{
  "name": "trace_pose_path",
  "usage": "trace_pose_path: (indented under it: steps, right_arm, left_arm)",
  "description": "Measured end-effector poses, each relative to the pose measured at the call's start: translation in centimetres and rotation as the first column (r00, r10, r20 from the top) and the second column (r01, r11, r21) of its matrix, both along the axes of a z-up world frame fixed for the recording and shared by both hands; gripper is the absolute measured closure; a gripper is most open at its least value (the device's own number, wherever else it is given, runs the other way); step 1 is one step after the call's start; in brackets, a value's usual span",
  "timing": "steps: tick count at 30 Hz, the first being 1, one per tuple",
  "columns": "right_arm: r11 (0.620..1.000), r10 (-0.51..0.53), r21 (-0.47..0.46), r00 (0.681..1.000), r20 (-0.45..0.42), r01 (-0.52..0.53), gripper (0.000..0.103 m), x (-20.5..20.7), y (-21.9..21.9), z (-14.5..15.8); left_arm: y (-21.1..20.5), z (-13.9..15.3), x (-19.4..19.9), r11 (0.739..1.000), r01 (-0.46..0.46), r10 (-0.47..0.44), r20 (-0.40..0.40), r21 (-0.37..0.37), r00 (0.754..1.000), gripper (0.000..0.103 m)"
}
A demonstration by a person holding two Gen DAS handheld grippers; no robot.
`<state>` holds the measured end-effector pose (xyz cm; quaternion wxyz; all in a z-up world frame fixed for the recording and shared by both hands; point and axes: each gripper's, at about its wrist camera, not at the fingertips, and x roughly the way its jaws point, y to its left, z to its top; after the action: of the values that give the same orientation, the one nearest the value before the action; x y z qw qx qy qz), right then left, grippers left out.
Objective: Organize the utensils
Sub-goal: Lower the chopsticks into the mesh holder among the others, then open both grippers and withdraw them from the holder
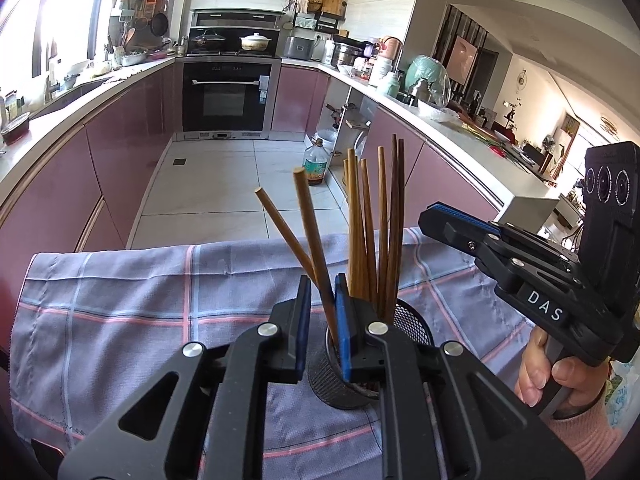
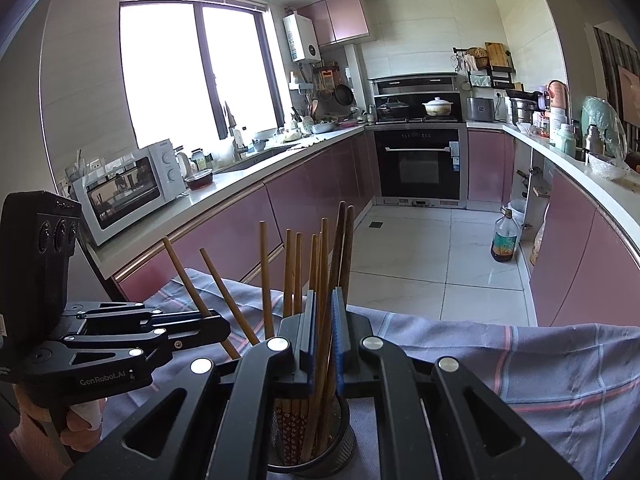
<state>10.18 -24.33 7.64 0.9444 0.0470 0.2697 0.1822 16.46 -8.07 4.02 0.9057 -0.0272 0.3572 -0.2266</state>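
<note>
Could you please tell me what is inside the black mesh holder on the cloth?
The mesh holder contains upright wooden chopsticks, some with red patterned lower ends. Its bottom is hidden by the left gripper and the chopsticks.

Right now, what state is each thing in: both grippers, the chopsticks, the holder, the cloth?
left gripper: fingers nearly shut around one leaning chopstick, contact unclear.
right gripper: fingers narrowly open around upright chopsticks in the holder.
mesh holder: upright on the cloth, holding chopsticks.
checked cloth: spread flat under the holder, its far edge hanging over.
</note>
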Motion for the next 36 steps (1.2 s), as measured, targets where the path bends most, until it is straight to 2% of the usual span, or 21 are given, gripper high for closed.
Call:
trace_pose_path:
  steps: [7,9,11,13,16,18,22,26,27,30,33,34,36]
  right_arm:
    - [1.000,0.004,-0.004,1.000,-0.004,-0.004,0.096,0.1,0.0,-0.3]
    - [1.000,0.002,-0.003,1.000,-0.004,-0.002,0.096,0.1,-0.1,-0.4]
    - [1.000,0.003,-0.002,1.000,-0.003,-0.003,0.094,0.0,0.0,-0.4]
    - [1.000,0.001,-0.001,1.000,-0.001,-0.001,0.088,0.0,-0.1,-0.4]
    - [1.000,-0.001,0.002,1.000,-0.001,0.001,0.083,-0.2,0.1,-0.8]
    - [1.000,-0.003,0.003,1.000,0.000,0.003,0.078,-0.5,0.0,-1.0]
    - [1.000,-0.013,0.021,1.000,0.002,0.013,0.067,-1.1,-0.3,-1.2]
    - [1.000,-0.018,0.024,1.000,0.007,0.018,0.056,-2.0,-0.2,-1.5]
    - [1.000,-0.019,0.019,1.000,0.012,0.019,0.054,-2.3,-0.1,-1.6]
    - [1.000,-0.020,0.014,1.000,0.021,0.020,0.044,-3.3,0.1,-1.8]
    - [1.000,-0.028,0.012,0.999,0.029,0.028,0.039,-4.4,0.2,-2.2]
    - [0.999,-0.032,0.016,0.999,0.032,0.032,0.033,-4.7,0.2,-2.3]
    - [0.999,-0.034,0.020,0.999,0.042,0.033,0.028,-5.5,0.2,-2.6]
  left_arm:
    - [0.2,-0.6,0.1,1.000,-0.014,0.014,0.000,-0.001,1.000,0.090]
    - [0.1,-0.8,-0.1,1.000,-0.020,0.020,0.001,0.002,1.000,0.081]
    - [0.1,-1.2,-0.3,1.000,-0.021,0.021,0.003,0.008,1.000,0.079]
    - [0.0,-1.5,-0.5,1.000,-0.023,0.023,0.005,0.009,1.000,0.077]
    - [0.1,-1.7,-0.8,0.999,-0.037,0.037,0.017,0.013,0.999,0.068]
    - [0.1,-1.9,-1.2,0.999,-0.044,0.043,0.028,0.015,0.999,0.055]
    - [0.2,-2.4,-2.2,0.998,-0.055,0.053,0.044,0.025,0.998,0.049]
    - [0.8,-2.5,-3.2,0.997,-0.080,0.078,0.071,0.017,0.994,0.034]
    - [1.1,-2.4,-3.6,0.996,-0.089,0.088,0.081,0.009,0.993,0.028]
    - [2.0,-2.2,-4.6,0.993,-0.119,0.119,0.111,-0.001,0.987,0.019]
    - [2.7,-2.3,-5.8,0.989,-0.150,0.149,0.150,-0.003,0.977,0.009]
    - [3.0,-2.2,-6.2,0.987,-0.160,0.158,0.163,-0.001,0.974,0.009]
    - [3.5,-2.2,-7.0,0.985,-0.174,0.171,0.185,-0.002,0.968,0.006]
